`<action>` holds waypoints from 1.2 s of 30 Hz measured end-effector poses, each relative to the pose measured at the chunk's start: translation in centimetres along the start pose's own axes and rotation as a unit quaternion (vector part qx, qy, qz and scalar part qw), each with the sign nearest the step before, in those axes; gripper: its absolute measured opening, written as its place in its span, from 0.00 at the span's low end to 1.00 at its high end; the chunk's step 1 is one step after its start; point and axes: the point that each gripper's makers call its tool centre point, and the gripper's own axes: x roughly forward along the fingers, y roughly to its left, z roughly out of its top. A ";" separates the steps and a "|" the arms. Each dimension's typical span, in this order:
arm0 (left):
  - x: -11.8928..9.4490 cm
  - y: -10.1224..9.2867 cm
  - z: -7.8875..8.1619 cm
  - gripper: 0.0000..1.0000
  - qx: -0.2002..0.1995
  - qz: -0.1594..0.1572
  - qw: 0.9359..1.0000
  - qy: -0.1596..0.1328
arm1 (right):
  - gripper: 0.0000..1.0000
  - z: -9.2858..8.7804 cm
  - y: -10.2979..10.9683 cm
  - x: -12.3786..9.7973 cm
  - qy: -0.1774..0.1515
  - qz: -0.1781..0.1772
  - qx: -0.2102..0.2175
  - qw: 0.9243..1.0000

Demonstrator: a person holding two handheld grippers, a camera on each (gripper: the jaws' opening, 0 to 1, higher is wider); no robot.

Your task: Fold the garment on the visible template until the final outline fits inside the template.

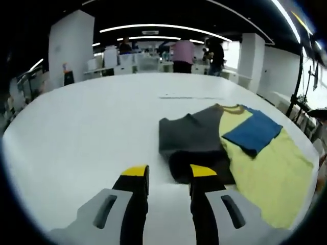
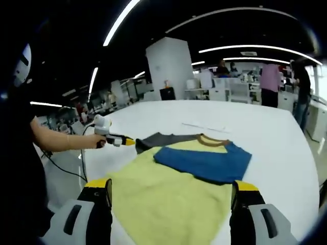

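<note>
A T-shirt lies flat on the white table point(image 1: 92, 127). It has a yellow body point(image 1: 265, 173), a dark grey sleeve point(image 1: 189, 138) and a blue sleeve point(image 1: 253, 132) folded in over the chest. My left gripper point(image 1: 169, 172) is open over bare table, its right jaw close to the grey sleeve's end. In the right gripper view the yellow body point(image 2: 168, 199) spreads toward me, with the blue sleeve point(image 2: 204, 161) and brown collar point(image 2: 212, 141) beyond. My right gripper point(image 2: 172, 186) stands wide open above the yellow hem. The left gripper point(image 2: 130, 142) reaches the grey sleeve point(image 2: 158, 138) from the left.
A thin line point(image 1: 191, 97) marks the table beyond the collar. A person's forearm point(image 2: 56, 140) holds the left gripper at the table's left edge, with a cable point(image 2: 66, 171) hanging below. Several people point(image 1: 182, 53) and white benches stand far behind, beside a white pillar point(image 2: 168, 66).
</note>
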 end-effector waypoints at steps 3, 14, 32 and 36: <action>0.6 0.0 -0.4 0.19 -0.010 0.002 1.000 0.006 | 0.95 -0.4 0.0 0.1 0.004 -0.003 0.006 1.000; 1.5 0.2 -0.8 0.01 -0.039 0.010 0.999 0.007 | 0.94 -0.8 0.1 0.4 0.009 -0.004 0.009 1.000; 0.8 -3.3 5.9 0.00 -0.066 -0.019 0.994 -0.090 | 0.93 -1.4 0.3 0.3 0.016 -0.009 0.009 1.000; 0.9 -5.1 7.9 0.00 -0.070 -0.039 0.991 -0.107 | 0.92 -1.5 0.3 0.2 0.018 -0.009 0.007 1.000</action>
